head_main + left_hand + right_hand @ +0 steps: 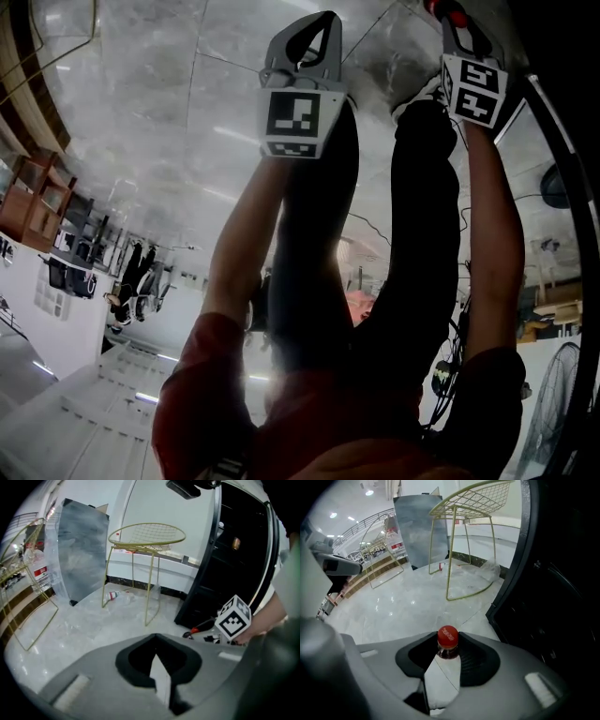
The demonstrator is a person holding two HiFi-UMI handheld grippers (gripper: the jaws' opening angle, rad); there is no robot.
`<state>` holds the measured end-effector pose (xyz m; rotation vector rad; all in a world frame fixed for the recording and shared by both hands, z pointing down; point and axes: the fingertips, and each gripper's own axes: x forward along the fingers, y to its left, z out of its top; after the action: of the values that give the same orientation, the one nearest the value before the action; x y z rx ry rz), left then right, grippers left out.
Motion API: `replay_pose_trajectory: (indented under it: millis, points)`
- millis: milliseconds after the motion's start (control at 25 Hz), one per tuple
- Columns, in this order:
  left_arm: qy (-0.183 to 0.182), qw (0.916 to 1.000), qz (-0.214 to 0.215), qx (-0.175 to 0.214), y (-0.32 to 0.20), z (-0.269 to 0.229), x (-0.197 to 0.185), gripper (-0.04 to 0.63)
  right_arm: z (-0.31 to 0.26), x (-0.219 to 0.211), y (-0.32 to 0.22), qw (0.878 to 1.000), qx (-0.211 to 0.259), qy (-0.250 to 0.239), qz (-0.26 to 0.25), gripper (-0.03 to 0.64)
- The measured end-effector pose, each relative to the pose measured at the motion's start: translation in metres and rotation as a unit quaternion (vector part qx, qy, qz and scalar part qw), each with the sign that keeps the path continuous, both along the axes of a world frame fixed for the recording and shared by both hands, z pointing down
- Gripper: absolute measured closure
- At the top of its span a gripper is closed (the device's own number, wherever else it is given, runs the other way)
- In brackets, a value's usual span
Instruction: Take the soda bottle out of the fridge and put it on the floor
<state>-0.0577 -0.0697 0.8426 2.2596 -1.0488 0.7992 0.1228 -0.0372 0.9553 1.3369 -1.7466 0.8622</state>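
We stretch both bare forearms out ahead of us, left arm (246,225) and right arm (492,244) roughly parallel, with red sleeves (197,375) at the upper arms. Our left gripper (155,644) has its jaws brought together tip to tip with nothing between them. Our right gripper (448,645), near it and side by side with it, clamps its jaws on the neck of the soda bottle (448,637), just under the cap. Our right hand (268,618) holds that gripper behind its marker cube (233,618).
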Motion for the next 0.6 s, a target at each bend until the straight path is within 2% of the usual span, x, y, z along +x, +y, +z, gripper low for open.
replay_pose_trajectory:
  millis: [240,360,480,600]
  points:
    - [-0.003,1.0000,0.001,0.000,-0.005,0.013,0.004,0.595,0.029,-0.002,-0.005,1.000,-0.022,0.009,-0.010,0.483]
    - [0.000,1.0000,-0.002,0.001,-0.005,0.013,0.009,0.595,0.042,-0.003,0.003,0.998,-0.042,0.021,-0.038,0.482]
    - [0.003,1.0000,-0.001,0.001,-0.003,0.011,0.013,0.595,0.043,-0.011,0.004,0.995,-0.044,0.037,-0.076,0.482]
    - [0.003,1.0000,0.001,-0.001,0.000,0.011,0.016,0.595,0.043,-0.014,0.004,0.995,-0.045,0.044,-0.080,0.482]
